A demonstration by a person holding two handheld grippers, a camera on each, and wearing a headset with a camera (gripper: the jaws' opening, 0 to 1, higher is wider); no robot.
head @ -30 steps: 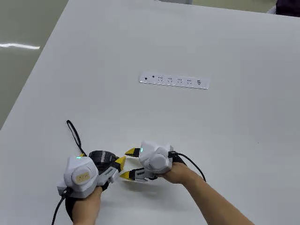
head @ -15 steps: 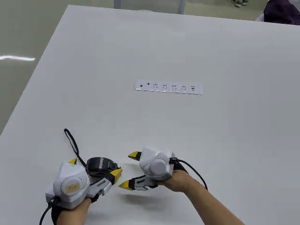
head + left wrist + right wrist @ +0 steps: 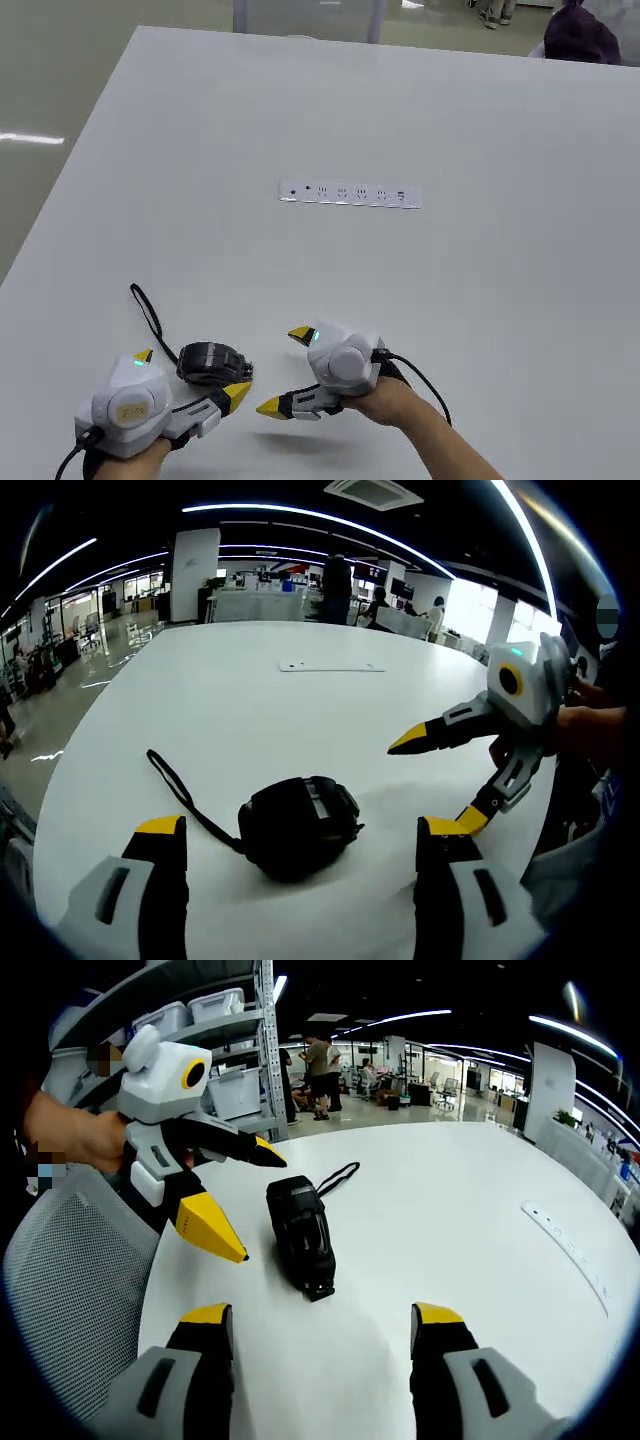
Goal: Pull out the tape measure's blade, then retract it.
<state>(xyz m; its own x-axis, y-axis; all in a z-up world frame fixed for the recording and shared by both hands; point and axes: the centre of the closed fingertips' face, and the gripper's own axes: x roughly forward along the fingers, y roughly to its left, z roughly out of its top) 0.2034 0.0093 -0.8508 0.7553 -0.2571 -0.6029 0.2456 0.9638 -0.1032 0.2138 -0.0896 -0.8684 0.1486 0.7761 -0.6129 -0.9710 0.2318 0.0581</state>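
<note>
The yellow-tipped fingers (image 3: pixel 237 392) of your left gripper (image 3: pixel 191 374) are spread wide, and the black round-cased tape measure (image 3: pixel 212 362) lies between them on the white desk (image 3: pixel 400 120), near its near edge. Your right gripper (image 3: pixel 283 370), just beside it, also has its fingers spread and holds nothing. The tape measure's black wrist strap (image 3: pixel 150 312) trails towards the desk's left edge.

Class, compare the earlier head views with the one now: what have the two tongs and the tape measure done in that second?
The left tongs drew back toward the person, away from the tape measure, which now lies free on the table between their open tips. The right tongs pulled slightly away and opened wider. Unchanged: the tape measure's spot, blade in; the power strip.
</note>
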